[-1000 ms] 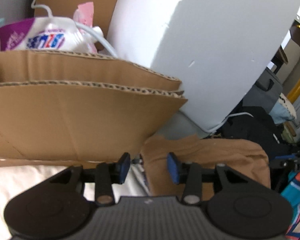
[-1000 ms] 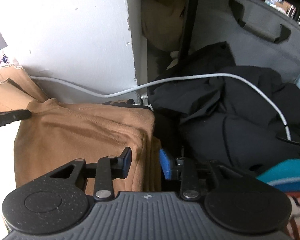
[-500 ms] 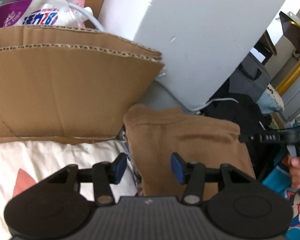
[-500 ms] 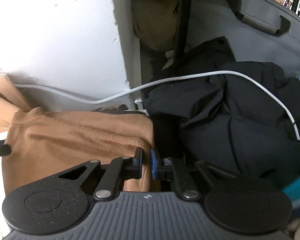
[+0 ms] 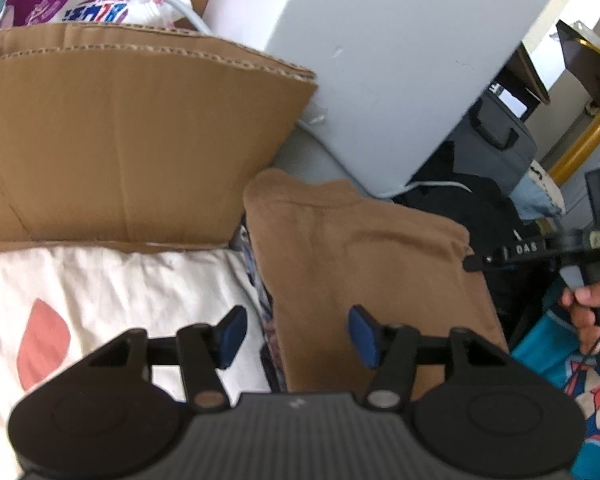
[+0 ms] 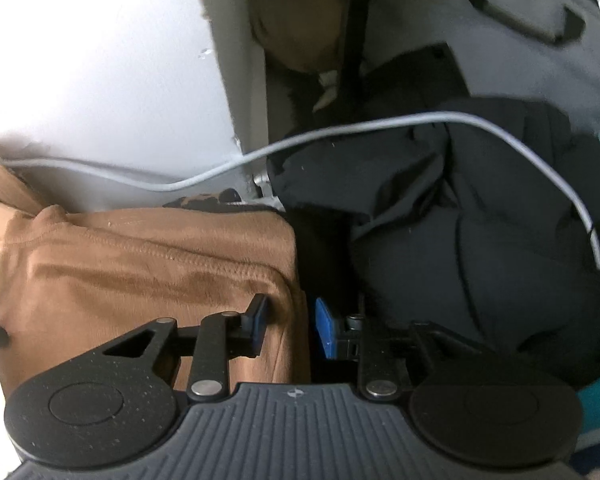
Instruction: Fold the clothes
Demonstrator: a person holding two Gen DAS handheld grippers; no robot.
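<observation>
While the folded brown garment (image 5: 364, 264) lies flat beside a cardboard box (image 5: 132, 140), the left tongs (image 5: 294, 334) are seen in the left wrist view held above its near left edge, their blue pads (image 5: 232, 334) set well apart and clamped on nothing; the jaws have just been opening. One pad is seen over a white cloth with a pink patch (image 5: 112, 300), the other over the brown fabric. Behind the garment a white board (image 5: 380, 60) is propped, with black clothing (image 5: 472, 208) lying to its right. At the right edge the right tongs (image 5: 476, 262) are seen reaching the garment's far right corner, gripped by a hand (image 5: 588, 312).

Over in the right wrist view, the right tongs (image 6: 288, 326) are found straddling the garment's (image 6: 140, 272) right edge: the left pad (image 6: 258, 318) rests over the brown fabric, the right pad just off its side. The jaws have just been opening, and the folded edge stands between them without being pinched. A grey cable (image 6: 340, 132) is draped across a black jacket (image 6: 480, 220) to the right.
</observation>
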